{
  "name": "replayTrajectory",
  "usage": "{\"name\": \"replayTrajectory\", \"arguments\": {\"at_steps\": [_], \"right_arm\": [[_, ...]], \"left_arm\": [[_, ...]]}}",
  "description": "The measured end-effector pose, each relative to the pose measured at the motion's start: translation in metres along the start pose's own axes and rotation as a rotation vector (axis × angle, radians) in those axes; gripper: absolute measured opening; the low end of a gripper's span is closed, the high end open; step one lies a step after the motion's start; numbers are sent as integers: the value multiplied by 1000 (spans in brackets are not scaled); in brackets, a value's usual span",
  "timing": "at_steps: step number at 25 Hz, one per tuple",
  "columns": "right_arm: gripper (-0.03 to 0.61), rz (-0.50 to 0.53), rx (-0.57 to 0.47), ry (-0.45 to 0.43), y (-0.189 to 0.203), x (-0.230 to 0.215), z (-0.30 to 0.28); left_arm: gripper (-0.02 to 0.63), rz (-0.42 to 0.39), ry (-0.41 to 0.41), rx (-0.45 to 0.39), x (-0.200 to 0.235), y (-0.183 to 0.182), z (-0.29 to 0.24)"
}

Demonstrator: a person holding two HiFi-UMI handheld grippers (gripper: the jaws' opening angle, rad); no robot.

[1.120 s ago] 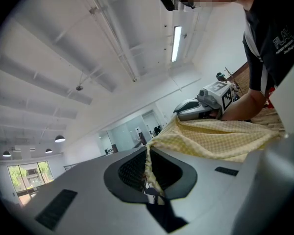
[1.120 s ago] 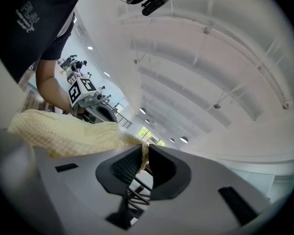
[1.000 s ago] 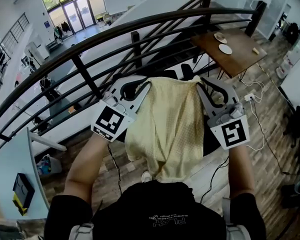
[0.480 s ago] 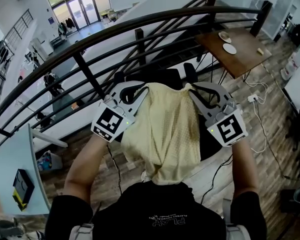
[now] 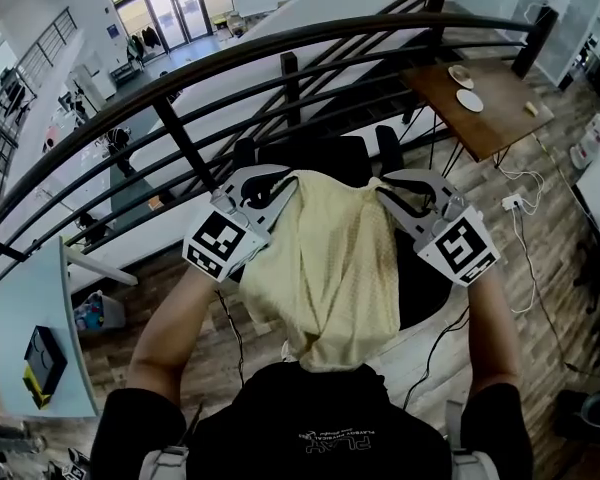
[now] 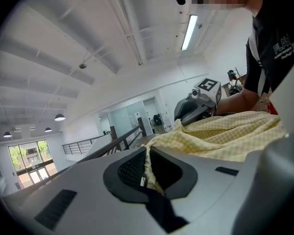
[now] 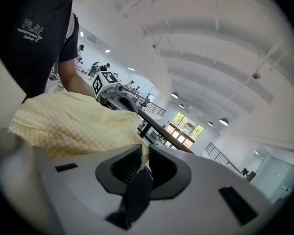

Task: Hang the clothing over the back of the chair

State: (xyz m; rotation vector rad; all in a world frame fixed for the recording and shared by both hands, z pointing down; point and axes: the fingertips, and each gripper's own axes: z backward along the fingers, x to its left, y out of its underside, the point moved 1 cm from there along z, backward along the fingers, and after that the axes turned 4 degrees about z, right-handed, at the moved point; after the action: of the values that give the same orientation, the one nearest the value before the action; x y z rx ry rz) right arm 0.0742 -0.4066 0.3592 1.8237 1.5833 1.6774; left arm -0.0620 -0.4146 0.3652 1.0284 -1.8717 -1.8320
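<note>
We hold the yellow checked garment (image 5: 330,258) at the centre of the head view, spread between both tools. The left hand-held gripper (image 5: 278,182) is clamped on the garment's upper left corner. Its own view shows the fabric pinched between jaws that are nearly together. The right hand-held gripper (image 5: 388,190) grips the upper right corner in the same way, its jaws narrowly parted on the fabric. The top edge sits against the black chair back (image 5: 325,154) at upper centre; we cannot confirm contact. The remaining fabric hangs toward the lower centre.
</note>
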Motion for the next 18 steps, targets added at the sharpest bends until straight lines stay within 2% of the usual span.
{"name": "replayTrajectory", "arguments": {"at_steps": [5, 8, 10, 12, 15, 18], "right_arm": [[55, -15, -6, -45, 3, 3, -6], [85, -33, -9, -64, 7, 4, -7], [108, -44, -11, -47, 12, 0, -4], [167, -84, -25, -24, 17, -6, 2], [169, -145, -45, 12, 18, -16, 12], [169, -142, -49, 48, 15, -21, 15]], "left_arm": [[38, 45, 8, 28, 0, 12, 2], [75, 92, 19, 13, 1, 9, 2], [118, 101, 20, 14, 2, 10, 2], [154, 103, 12, 21, 5, 13, 4], [164, 112, 1, 14, 10, 11, 8], [169, 141, 9, 8, 13, 11, 11]]}}
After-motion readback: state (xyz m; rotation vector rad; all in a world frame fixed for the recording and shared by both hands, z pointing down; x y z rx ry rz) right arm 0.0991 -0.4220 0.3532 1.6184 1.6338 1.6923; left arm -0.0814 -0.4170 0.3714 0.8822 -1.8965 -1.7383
